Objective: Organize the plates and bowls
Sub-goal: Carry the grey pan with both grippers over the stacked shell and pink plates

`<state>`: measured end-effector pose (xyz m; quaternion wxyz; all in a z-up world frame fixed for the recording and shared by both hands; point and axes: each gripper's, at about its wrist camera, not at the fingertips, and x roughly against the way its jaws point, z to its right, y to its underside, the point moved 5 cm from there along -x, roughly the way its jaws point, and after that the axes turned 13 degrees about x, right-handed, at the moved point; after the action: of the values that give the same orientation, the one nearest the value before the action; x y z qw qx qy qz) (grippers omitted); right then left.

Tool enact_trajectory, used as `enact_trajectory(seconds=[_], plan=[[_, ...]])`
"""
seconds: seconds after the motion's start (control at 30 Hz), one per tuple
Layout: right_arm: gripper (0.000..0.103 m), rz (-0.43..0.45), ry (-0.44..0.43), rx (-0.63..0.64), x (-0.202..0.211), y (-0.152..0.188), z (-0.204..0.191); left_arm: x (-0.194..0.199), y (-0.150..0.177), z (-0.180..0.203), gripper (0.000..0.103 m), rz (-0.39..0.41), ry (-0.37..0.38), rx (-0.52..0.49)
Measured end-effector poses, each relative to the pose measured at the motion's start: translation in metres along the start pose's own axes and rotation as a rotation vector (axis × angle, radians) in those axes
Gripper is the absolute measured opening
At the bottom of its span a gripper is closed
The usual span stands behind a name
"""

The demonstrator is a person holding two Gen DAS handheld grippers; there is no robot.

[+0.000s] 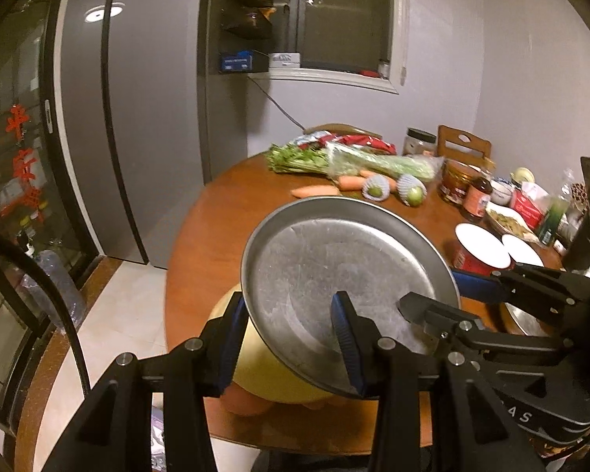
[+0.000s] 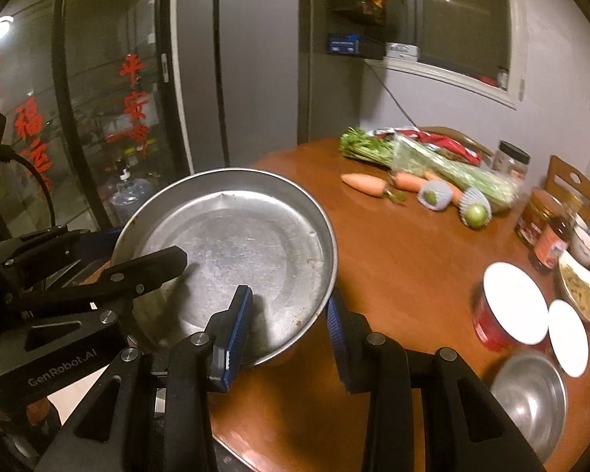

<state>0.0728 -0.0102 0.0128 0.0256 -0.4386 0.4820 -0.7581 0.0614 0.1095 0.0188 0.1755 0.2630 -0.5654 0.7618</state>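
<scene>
Holding the metal plate (image 1: 350, 275) above the surface's near edge, both jaws clamped on its rim, we risk it tilting and slipping free.

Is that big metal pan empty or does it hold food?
Empty: the metal pan shows only its bare, scratched bottom, with some small specks near the rim.
</scene>
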Motion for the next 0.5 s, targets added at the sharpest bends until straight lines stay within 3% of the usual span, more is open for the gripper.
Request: enact_trajectory(seconds=[0.23, 0.5], plan=[[0.039, 0.011, -0.036, 0.028, -0.023, -0.022, -0.008, -0.012, -0.006, -0.02, 0.044, -0.016, -0.038, 0.016], [0.039, -0.057, -0.064, -0.001, -0.056, -0.007, -0.007, -0.042, 0.01, -0.028, 0.044, -0.095, -0.05, 0.027]])
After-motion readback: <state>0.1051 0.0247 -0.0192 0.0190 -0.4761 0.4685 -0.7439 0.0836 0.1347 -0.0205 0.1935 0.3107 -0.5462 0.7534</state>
